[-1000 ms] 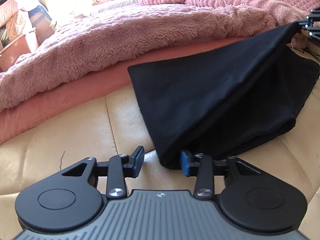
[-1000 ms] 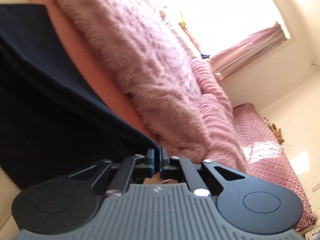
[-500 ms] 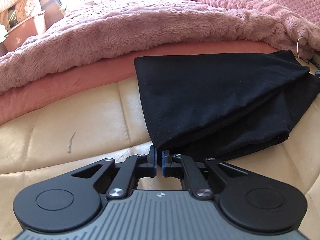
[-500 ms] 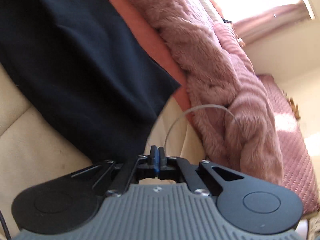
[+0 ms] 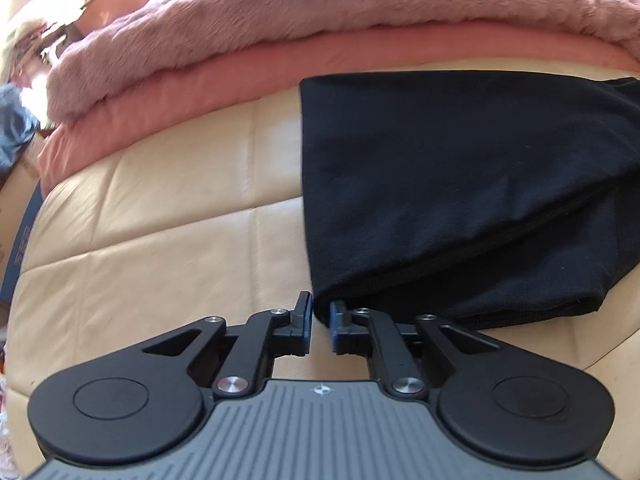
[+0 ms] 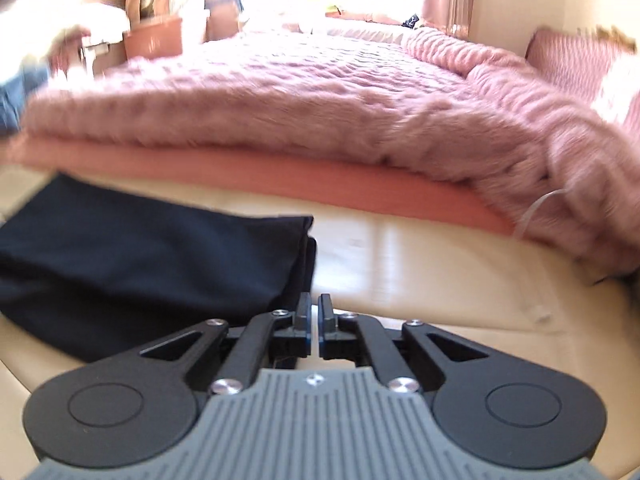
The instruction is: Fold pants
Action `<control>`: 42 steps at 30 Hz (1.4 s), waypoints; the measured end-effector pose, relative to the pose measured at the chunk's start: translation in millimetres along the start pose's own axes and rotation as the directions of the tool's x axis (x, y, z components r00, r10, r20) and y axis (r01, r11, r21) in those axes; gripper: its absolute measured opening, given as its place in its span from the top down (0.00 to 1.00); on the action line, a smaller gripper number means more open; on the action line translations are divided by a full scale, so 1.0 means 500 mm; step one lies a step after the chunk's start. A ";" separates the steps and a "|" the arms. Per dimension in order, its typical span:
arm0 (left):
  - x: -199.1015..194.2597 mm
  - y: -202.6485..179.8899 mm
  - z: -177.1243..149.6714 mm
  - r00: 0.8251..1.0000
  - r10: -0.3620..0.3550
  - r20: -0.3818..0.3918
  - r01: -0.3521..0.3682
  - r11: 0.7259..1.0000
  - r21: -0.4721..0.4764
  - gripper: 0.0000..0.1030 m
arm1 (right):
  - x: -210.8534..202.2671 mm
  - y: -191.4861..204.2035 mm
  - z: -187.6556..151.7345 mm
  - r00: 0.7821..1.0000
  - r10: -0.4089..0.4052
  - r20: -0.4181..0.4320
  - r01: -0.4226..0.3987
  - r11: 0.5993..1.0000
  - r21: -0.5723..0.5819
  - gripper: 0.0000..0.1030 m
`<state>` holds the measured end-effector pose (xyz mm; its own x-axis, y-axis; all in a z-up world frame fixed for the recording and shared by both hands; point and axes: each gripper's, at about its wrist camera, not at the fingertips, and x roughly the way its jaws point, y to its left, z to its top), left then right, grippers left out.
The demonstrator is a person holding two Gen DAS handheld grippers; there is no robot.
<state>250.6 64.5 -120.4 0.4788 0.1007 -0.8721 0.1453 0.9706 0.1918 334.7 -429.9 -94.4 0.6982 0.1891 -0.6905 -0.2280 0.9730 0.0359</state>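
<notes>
The black pants [image 5: 460, 184] lie folded in layers on the cream leather bench [image 5: 160, 208]. My left gripper [image 5: 320, 320] sits at the pants' near left corner, jaws slightly apart, the corner just in front of the gap; nothing is held. In the right wrist view the pants [image 6: 140, 248] lie flat to the left. My right gripper [image 6: 314, 316] is just off their right edge, over bare leather, jaws nearly closed with a thin gap and nothing between them.
A fluffy pink blanket [image 6: 300, 108] on a salmon mattress [image 5: 280, 68] runs along the far side of the bench [image 6: 420, 264]. Boxes and clutter [image 6: 156, 28] stand at the back left. A thin white cord [image 6: 540, 204] hangs at the blanket's right end.
My right gripper laid the lifted pants layer down, let go and swung back to face the bed. My left gripper shut at the pants' corner, then opened slightly.
</notes>
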 end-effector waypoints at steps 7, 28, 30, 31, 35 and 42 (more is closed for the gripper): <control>-0.078 0.074 -0.001 0.976 -0.130 0.177 0.156 0.978 -0.138 0.66 | 0.067 0.063 0.037 0.999 0.036 0.014 -0.038 0.990 0.139 0.76; 0.062 0.018 0.058 0.994 -0.038 0.104 0.062 0.970 -0.234 0.66 | 0.214 0.024 0.074 0.995 -0.091 -0.028 0.093 0.993 0.078 1.00; 0.062 0.018 0.060 0.994 -0.038 0.101 0.060 0.971 -0.230 0.66 | 0.187 0.025 0.067 0.990 -0.144 0.011 0.142 0.985 0.095 1.00; 0.061 0.019 0.059 0.994 -0.038 0.099 0.060 0.971 -0.230 0.66 | 0.162 0.021 0.060 0.989 -0.138 0.047 0.131 0.983 0.126 1.00; 0.063 0.017 0.064 0.996 -0.026 0.084 0.046 0.969 -0.242 0.66 | 0.042 0.011 0.006 0.957 -0.247 0.150 0.225 0.963 0.148 0.98; 0.054 -0.008 0.080 0.998 0.036 0.053 -0.021 0.968 -0.251 0.66 | -0.157 -0.064 -0.113 0.886 -0.255 0.386 0.202 0.964 0.174 0.57</control>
<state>297.7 54.8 -126.8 0.5290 0.1235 -0.8396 -0.0868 0.9920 0.0913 248.8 -483.2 -82.5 0.9393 -0.0296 -0.3419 0.0392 0.9990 0.0212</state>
